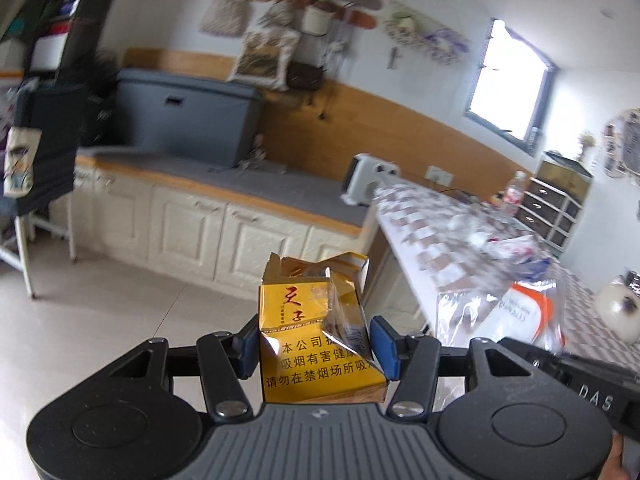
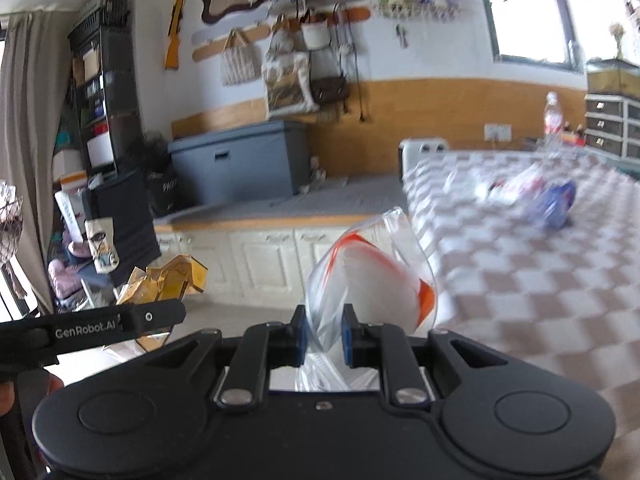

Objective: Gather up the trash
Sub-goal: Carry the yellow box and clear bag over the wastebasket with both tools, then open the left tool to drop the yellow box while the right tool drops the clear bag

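Both my grippers clamped and loaded, carried off the table's edge.

My left gripper (image 1: 316, 350) points slightly downward; its blue pads (image 1: 385, 346) stand partly apart and press both sides of a crumpled yellow cigarette pack (image 1: 316, 336), held upright. My right gripper (image 2: 323, 338) also tilts slightly downward, its jaws drawn nearly together on the neck of a clear plastic bag (image 2: 372, 276) with orange and white print. In the right wrist view the left gripper's black side shows at lower left, level with the right one. A fingertip shows at each view's lower corner.
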